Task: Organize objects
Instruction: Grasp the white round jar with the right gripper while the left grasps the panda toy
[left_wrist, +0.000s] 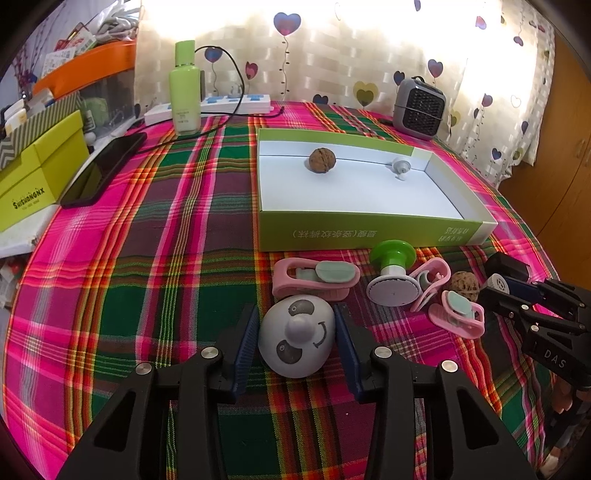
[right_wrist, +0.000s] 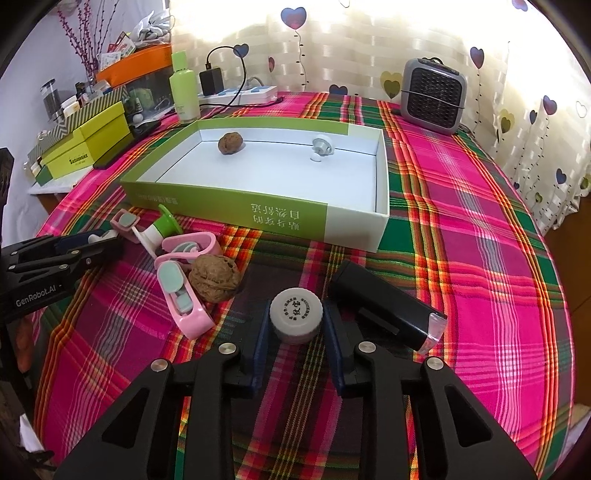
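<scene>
Two fingers (right_wrist: 264, 332) flanking small jar (right_wrist: 296, 320).

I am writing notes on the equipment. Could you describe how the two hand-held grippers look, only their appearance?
Both are matte black plastic with angular, triangular cut-out arms and round silver pivot bolts. Each finger carries a dark blue ribbed pad. The left gripper shows white "GenRobot.AI" lettering in the right wrist view; the right gripper shows white "DAS" in the left wrist view. No cables or sleeves are visible.
</scene>
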